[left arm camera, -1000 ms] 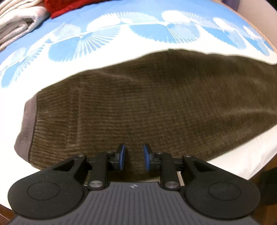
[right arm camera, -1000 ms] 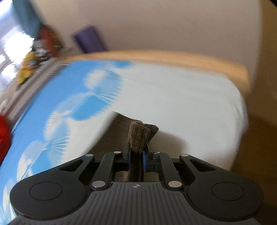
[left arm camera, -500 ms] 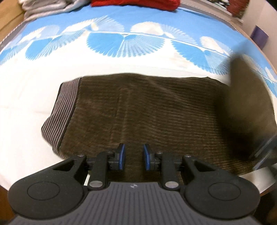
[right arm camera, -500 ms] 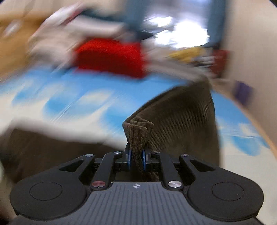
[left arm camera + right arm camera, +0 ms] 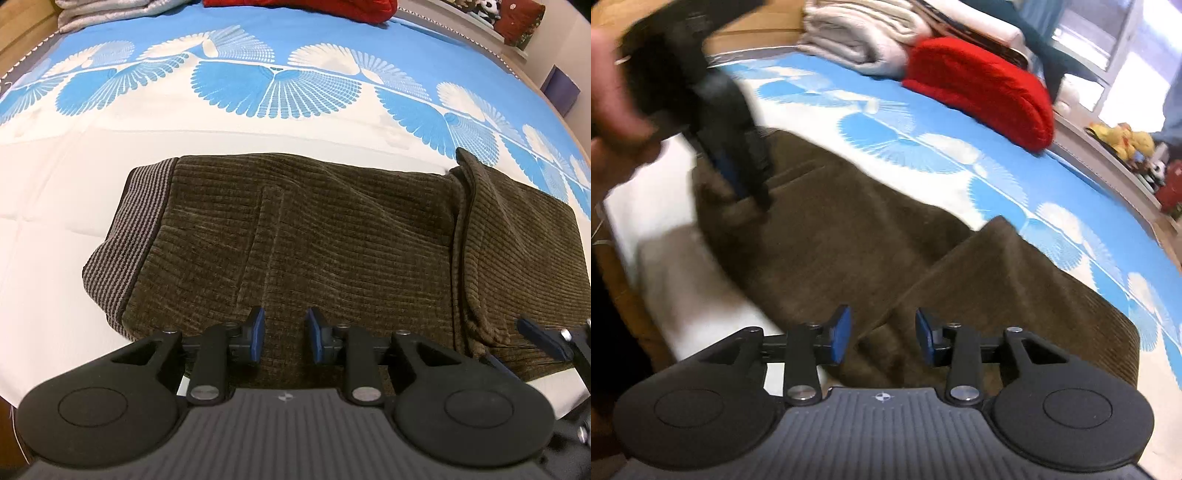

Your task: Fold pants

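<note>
Now, nearest first:
Left gripper (image 5: 283,334): your jaws stand released, blue pads apart, nothing between them; they hang just above the near edge of the pants.
Right gripper (image 5: 882,336): your jaws are released too, spread over the folded-over leg end, gripping no cloth.
Pants (image 5: 295,240): brown corduroy, lying flat across the bed near its front edge; striped waistband (image 5: 129,236) at your left, leg end doubled back over the body at your right.
Bed sheet (image 5: 277,88): white near you, blue fan print beyond the pants.
Red cushion (image 5: 979,88): far side of the bed.
Folded blankets (image 5: 860,37): just beside the cushion, pale, stacked.
</note>
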The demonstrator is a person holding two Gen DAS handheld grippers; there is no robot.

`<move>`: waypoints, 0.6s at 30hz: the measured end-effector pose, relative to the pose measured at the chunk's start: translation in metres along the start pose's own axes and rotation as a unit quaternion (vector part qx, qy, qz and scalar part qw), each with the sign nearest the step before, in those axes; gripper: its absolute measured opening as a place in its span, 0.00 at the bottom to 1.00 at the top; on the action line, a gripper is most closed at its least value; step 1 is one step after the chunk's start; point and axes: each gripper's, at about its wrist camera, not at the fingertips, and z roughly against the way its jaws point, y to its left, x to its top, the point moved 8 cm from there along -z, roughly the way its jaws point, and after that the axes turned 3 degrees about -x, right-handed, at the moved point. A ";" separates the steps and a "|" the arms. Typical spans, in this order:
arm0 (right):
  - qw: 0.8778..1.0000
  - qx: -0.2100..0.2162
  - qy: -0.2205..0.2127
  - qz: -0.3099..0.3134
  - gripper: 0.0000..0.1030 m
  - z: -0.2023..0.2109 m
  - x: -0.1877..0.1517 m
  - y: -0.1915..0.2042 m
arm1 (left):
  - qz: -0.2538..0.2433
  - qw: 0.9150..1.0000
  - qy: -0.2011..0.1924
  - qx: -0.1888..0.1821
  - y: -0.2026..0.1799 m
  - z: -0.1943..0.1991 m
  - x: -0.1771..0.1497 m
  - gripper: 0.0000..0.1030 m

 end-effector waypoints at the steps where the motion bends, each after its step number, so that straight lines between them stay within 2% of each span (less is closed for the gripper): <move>1: 1.000 0.002 0.008 0.000 0.42 -0.009 0.000 -0.002 | 0.000 1.000 0.001 0.001 0.000 -0.001 -0.001 0.28; 3: 0.999 0.013 0.035 0.015 0.46 -0.027 -0.005 0.007 | 0.000 1.000 0.002 0.002 0.001 -0.002 -0.001 0.28; 5: 0.998 0.015 0.058 0.032 0.46 -0.043 -0.010 0.013 | 0.002 1.000 0.002 0.001 0.003 -0.002 -0.001 0.28; 7: 0.998 0.017 0.061 0.020 0.43 -0.048 -0.007 0.003 | 0.005 1.000 0.002 -0.001 0.005 -0.001 -0.002 0.28; 8: 0.998 0.025 0.058 0.001 0.26 -0.045 -0.003 -0.003 | 0.006 1.000 0.001 -0.001 0.007 0.000 -0.002 0.28; 9: 0.999 0.024 0.045 -0.013 0.22 -0.040 0.004 -0.007 | 0.008 1.000 0.001 -0.001 0.008 0.001 -0.001 0.28; 12: 1.000 -0.004 -0.026 0.017 0.20 0.000 0.023 -0.011 | 0.015 1.000 -0.001 -0.004 0.011 0.002 0.002 0.28; 14: 0.998 -0.003 -0.048 0.041 0.20 0.019 0.024 -0.002 | 0.020 1.000 -0.003 -0.006 0.010 0.002 0.004 0.28; 16: 0.996 0.023 -0.051 0.072 0.20 0.026 0.010 0.013 | 0.020 1.000 -0.003 -0.006 0.007 0.001 0.006 0.28; 18: 0.993 0.039 -0.008 0.110 0.21 0.007 -0.018 0.026 | 0.016 1.000 0.000 -0.007 0.001 -0.001 0.005 0.28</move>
